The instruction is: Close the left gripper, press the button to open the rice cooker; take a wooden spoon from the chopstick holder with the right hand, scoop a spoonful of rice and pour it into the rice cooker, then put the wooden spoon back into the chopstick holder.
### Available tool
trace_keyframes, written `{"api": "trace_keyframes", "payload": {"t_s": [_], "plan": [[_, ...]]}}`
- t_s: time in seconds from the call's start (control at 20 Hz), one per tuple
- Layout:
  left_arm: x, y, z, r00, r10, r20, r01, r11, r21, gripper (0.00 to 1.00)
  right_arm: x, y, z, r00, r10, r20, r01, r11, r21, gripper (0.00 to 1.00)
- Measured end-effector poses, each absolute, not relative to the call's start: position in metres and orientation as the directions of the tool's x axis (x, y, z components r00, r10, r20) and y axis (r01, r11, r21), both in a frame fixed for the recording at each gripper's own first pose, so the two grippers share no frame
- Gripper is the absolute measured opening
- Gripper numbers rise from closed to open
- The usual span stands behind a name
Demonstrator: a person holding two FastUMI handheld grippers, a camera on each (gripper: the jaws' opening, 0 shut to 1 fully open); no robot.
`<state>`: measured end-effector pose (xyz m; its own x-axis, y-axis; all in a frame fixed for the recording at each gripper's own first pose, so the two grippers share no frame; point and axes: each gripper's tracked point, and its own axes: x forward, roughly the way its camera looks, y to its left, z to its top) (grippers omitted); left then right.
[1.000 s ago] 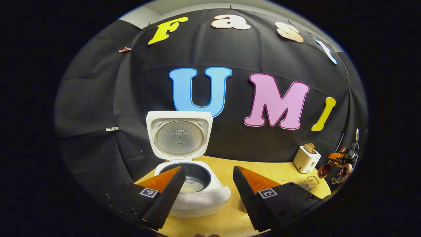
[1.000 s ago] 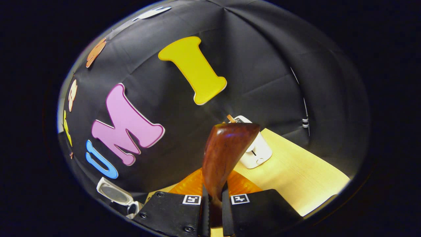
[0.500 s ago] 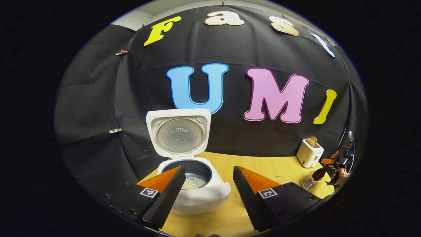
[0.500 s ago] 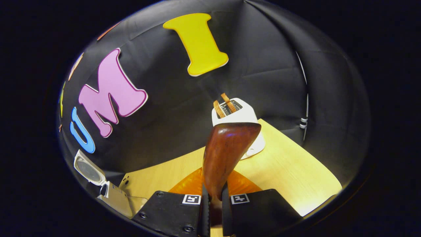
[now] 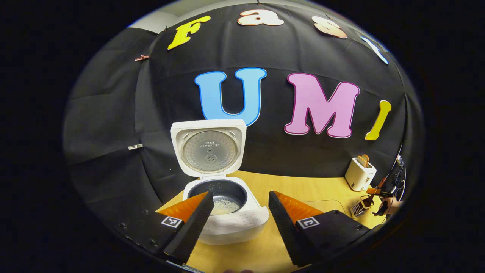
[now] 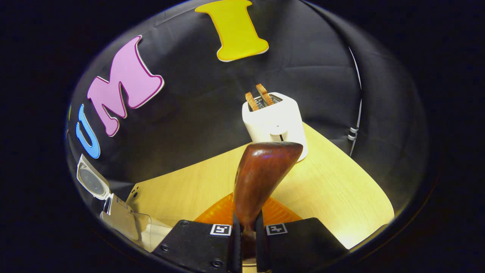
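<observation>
The white rice cooker [image 5: 227, 223] stands with its lid [image 5: 207, 149] up, and a little rice [image 5: 226, 206] lies in the dark pot. My left gripper [image 5: 240, 195] hangs open just in front of it, holding nothing. My right gripper [image 6: 246, 231] is shut on the handle of the brown wooden spoon [image 6: 261, 178], whose bowl points toward the toaster. In the left gripper view, the right gripper [image 5: 384, 193] is at the far right with the spoon [image 5: 366, 198] right by the wire chopstick holder [image 5: 359, 207]. I cannot tell whether the spoon is inside it.
A white toaster [image 6: 274, 121] with two slices of bread stands at the back right of the wooden table [image 6: 333, 189]. The open cooker [image 6: 93, 182] and a clear container [image 6: 149, 227] sit at the left edge of the right gripper view.
The right gripper has tipped down toward the table with the spoon and sunk toward the wire holder. The left gripper stayed open and shifted only slightly.
</observation>
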<state>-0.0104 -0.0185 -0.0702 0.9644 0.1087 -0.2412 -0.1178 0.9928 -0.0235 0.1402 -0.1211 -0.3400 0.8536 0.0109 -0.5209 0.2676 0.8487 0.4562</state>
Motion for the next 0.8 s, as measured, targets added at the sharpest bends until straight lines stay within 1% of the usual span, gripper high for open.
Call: {"api": "trace_keyframes", "payload": {"t_s": [0.15,0.2,0.25,0.3,0.35,0.4,0.45,0.5,0.55,0.6,0.7,0.8], "plan": [[-0.007,-0.020,-0.071,0.964,0.106,-0.244,-0.115,0.993,-0.024,0.94,0.144,-0.121,-0.344,0.851,0.001,-0.525,0.285,0.839,0.464,0.21],[-0.005,-0.021,-0.073,0.964,0.103,-0.244,-0.112,0.993,-0.025,0.94,0.141,-0.121,-0.344,0.848,-0.002,-0.530,0.294,0.835,0.466,0.29],[-0.003,-0.021,-0.072,0.965,0.100,-0.244,-0.110,0.994,-0.025,0.94,0.140,-0.123,-0.344,0.846,-0.002,-0.533,0.297,0.831,0.470,0.33],[-0.001,-0.021,-0.072,0.965,0.097,-0.242,-0.106,0.994,-0.025,0.94,0.140,-0.125,-0.344,0.845,-0.006,-0.535,0.302,0.831,0.468,0.41],[0.001,-0.021,-0.071,0.967,0.094,-0.238,-0.102,0.994,-0.024,0.94,0.138,-0.127,-0.343,0.845,-0.008,-0.535,0.304,0.830,0.468,0.44],[0.003,-0.021,-0.070,0.968,0.090,-0.235,-0.098,0.995,-0.024,0.94,0.137,-0.127,-0.339,0.848,-0.008,-0.530,0.304,0.827,0.474,0.38],[0.004,-0.020,-0.069,0.969,0.085,-0.232,-0.093,0.995,-0.025,0.95,0.135,-0.128,-0.333,0.852,-0.014,-0.524,0.309,0.821,0.480,0.76],[0.006,-0.020,-0.068,0.970,0.081,-0.227,-0.090,0.996,-0.028,0.95,0.132,-0.129,-0.327,0.857,-0.022,-0.515,0.314,0.815,0.488,0.69],[0.008,-0.018,-0.066,0.972,0.077,-0.221,-0.086,0.996,-0.031,0.94,0.129,-0.131,-0.321,0.861,-0.031,-0.508,0.321,0.807,0.495,0.86],[0.009,-0.017,-0.065,0.974,0.073,-0.215,-0.083,0.996,-0.035,0.95,0.126,-0.131,-0.315,0.866,-0.037,-0.499,0.325,0.800,0.504,0.78],[0.014,-0.014,-0.059,0.978,0.066,-0.197,-0.075,0.996,-0.038,0.94,0.118,-0.133,-0.300,0.876,-0.048,-0.480,0.326,0.792,0.517,0.83],[0.018,-0.011,-0.052,0.983,0.056,-0.174,-0.064,0.997,-0.039,0.94,0.112,-0.139,-0.277,0.895,-0.082,-0.438,0.327,0.789,0.521,0.85]]}}
